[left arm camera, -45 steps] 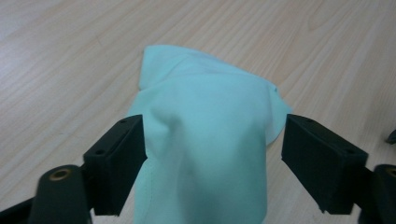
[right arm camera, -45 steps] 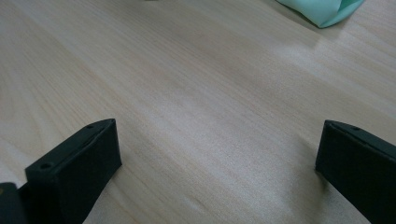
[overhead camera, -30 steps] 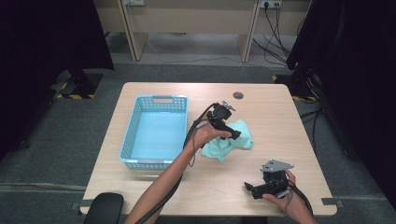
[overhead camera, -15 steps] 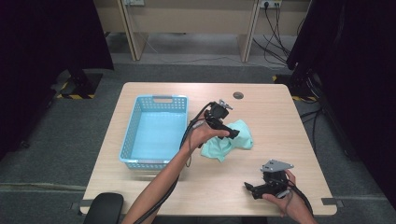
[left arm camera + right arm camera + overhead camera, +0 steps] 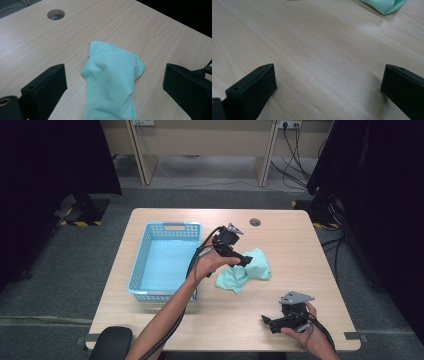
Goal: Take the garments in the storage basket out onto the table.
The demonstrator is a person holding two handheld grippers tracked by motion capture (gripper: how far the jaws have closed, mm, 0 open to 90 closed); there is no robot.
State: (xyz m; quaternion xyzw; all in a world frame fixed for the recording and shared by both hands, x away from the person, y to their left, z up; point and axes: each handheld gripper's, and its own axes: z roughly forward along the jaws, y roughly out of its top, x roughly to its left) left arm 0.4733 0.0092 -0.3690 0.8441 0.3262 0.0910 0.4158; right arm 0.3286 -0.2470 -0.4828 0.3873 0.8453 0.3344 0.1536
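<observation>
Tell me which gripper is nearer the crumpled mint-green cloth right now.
Left. The left gripper hangs right over the crumpled mint-green cloth, open, jaws on either side of it. The right gripper sits open at the table's near edge, well short of the cloth.

Curtained lab, wooden table point(image 5: 300, 250)

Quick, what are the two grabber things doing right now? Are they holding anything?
Left gripper: open, jaws on either side of the green cloth, not closed on it.
Right gripper: open, holding nothing, over the bare table.
</observation>
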